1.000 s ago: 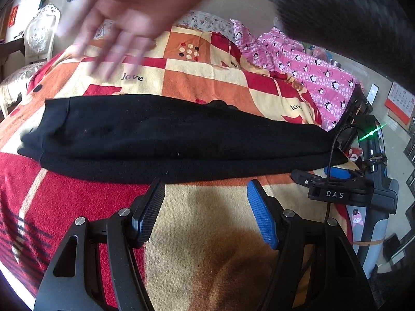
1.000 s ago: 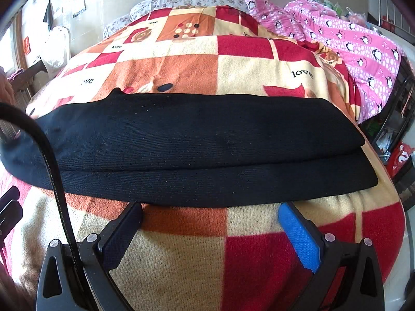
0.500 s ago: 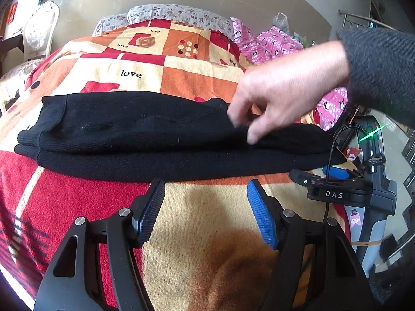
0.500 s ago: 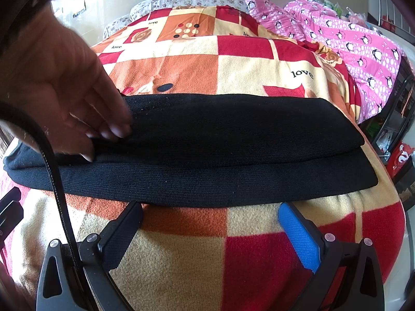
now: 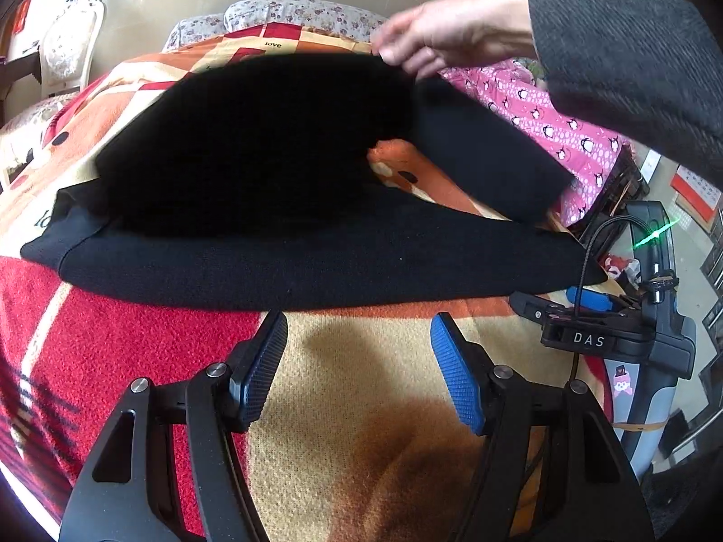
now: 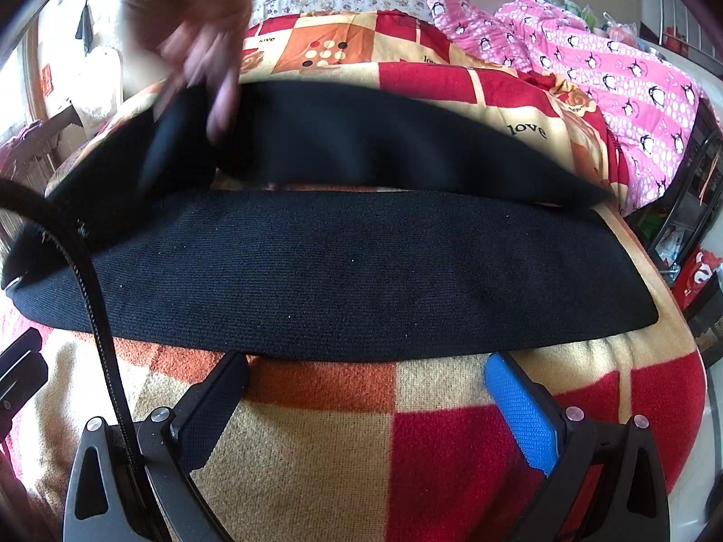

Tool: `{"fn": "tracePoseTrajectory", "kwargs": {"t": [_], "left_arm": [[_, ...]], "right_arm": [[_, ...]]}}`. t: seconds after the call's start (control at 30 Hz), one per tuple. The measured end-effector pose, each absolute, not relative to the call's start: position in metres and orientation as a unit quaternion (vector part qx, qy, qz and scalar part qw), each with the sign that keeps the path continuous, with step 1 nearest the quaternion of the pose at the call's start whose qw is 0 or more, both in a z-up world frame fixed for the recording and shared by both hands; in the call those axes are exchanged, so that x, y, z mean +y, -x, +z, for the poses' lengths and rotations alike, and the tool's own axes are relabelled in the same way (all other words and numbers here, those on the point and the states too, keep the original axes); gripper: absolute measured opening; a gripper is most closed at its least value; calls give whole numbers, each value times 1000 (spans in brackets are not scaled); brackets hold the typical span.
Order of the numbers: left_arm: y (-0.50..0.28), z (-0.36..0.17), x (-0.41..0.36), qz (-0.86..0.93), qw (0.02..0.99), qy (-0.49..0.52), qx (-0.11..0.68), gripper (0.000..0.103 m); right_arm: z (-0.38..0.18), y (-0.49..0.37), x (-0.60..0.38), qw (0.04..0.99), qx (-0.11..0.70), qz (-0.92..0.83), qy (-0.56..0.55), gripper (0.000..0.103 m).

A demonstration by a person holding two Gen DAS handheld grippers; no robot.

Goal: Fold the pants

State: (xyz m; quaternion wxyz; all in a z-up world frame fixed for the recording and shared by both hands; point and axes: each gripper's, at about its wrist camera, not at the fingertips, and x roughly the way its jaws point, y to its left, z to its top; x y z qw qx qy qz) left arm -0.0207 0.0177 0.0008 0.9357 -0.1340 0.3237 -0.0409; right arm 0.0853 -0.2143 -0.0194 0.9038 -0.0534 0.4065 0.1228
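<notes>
Black knit pants lie across a checked red, orange and cream blanket, one leg flat along the near side. A bare hand pinches the upper leg and holds it lifted off the lower one. In the right wrist view the same pants show, with the hand gripping the lifted leg at upper left. My left gripper is open and empty, resting on the blanket just short of the pants' near edge. My right gripper is open and empty, also just short of that edge.
The right gripper's body lies on the blanket at the bed's right edge. A pink penguin quilt is bunched at the far right. A white chair stands at far left. A black cable crosses the right wrist view.
The hand has taken hold of the upper pant leg and lifted it up and away from the lower leg, exposing blanket between them. Both grippers have stayed still and open.
</notes>
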Motion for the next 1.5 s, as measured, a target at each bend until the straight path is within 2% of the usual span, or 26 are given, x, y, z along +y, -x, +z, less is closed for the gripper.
{"fn": "tracePoseTrajectory", "kwargs": {"t": [0.4,1.03,1.27,1.5], "left_arm": [[15,1,9,-27,938,113,327,66],[13,-2,21,-24,926,143,348,66],[58,25,111,53,923,244,292,66],[57,4,184,90,873,356,320,66]], "right_arm": [[-19,-84,-214,903,407,124,53,103],[-20,-82,-214,903,406,126,55,103],[-20,-81,-213,903,405,128,58,103],[-19,-82,-213,904,403,132,57,103]]}}
